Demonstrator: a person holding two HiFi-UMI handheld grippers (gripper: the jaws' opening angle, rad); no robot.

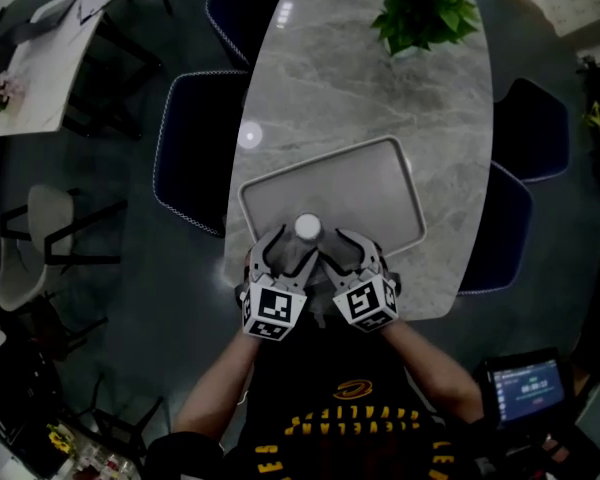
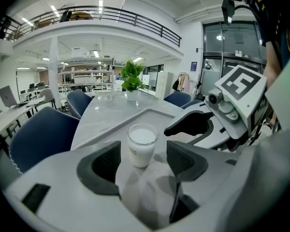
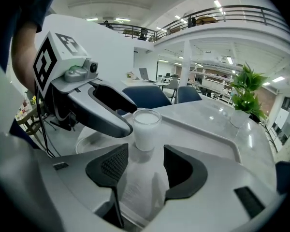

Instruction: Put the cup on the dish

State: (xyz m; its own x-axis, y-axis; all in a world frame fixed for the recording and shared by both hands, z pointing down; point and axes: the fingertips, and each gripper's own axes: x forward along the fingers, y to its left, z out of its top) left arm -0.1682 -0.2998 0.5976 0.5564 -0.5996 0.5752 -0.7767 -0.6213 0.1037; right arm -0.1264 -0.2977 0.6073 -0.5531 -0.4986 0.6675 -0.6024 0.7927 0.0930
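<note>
Head view: I see the cup (image 1: pixel 308 228), filled with something white, standing at the near edge of the grey tray (image 1: pixel 405 168) on the marble table (image 1: pixel 380 88). My left gripper (image 1: pixel 277 256) and right gripper (image 1: pixel 352 256) flank it, both with jaws spread wide and pads clear of it.

Near rim of the dish (image 1: pixel 365 183) is hidden (head view).

Glossy marble table (image 1: pixel 380 88), matt tray (image 1: pixel 365 180)
</note>
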